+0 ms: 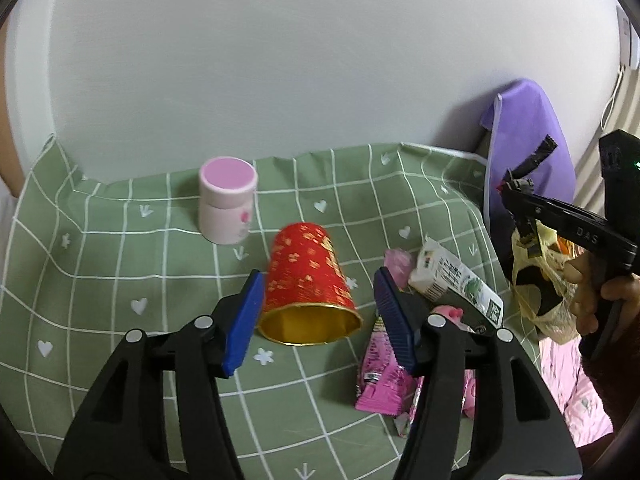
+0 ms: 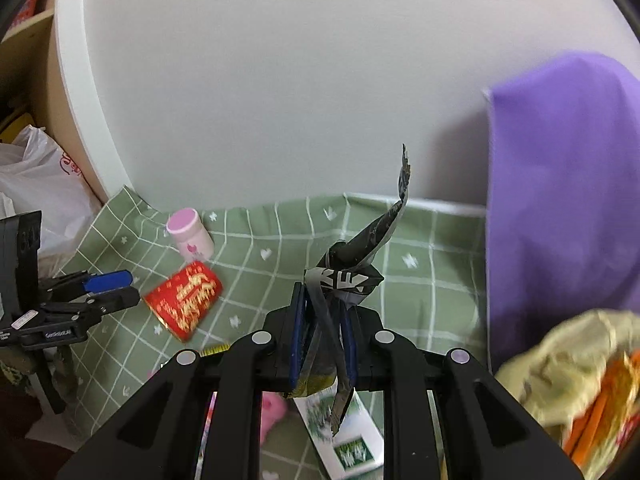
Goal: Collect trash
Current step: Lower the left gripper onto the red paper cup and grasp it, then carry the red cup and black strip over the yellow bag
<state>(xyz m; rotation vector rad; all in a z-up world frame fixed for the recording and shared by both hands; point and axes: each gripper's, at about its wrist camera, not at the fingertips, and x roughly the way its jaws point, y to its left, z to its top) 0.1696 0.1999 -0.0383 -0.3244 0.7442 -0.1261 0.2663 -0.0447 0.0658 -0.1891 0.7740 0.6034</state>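
1. A plain white wall (image 1: 320, 60) rises behind a table covered with a green checked cloth (image 1: 120, 272). A purple bag (image 2: 560, 184) stands at the cloth's right edge, with a crumpled yellowish bag (image 2: 568, 364) of rubbish low beside it.
2. The largest loose piece of rubbish is a red paper cup (image 1: 308, 280) with gold print. It lies on its side in the middle of the cloth, its gold-lined mouth towards the left wrist camera. It is probably light and easy to crush, and it may roll, so a gentle squeeze across its side walls near the rim looks best.
3. To the right of the cup lie a flattened white carton (image 1: 456, 280) and a pink wrapper (image 1: 380, 376). Both look thin, soft and a little slippery, so a pinch on a raised edge should suit them.
4. A pink-lidded jar (image 1: 228, 204) stands upright near the wall, well apart from the pile.
5. The left gripper (image 1: 320, 320) has its jaws wide and holds nothing. The cup lies between and just beyond its blue pads, untouched.
6. The right gripper (image 2: 322, 340) has its jaws narrow and clamped on a twisted dark wrapper (image 2: 352, 268). The wrapper is limp, and its tail curls upward near the purple bag.
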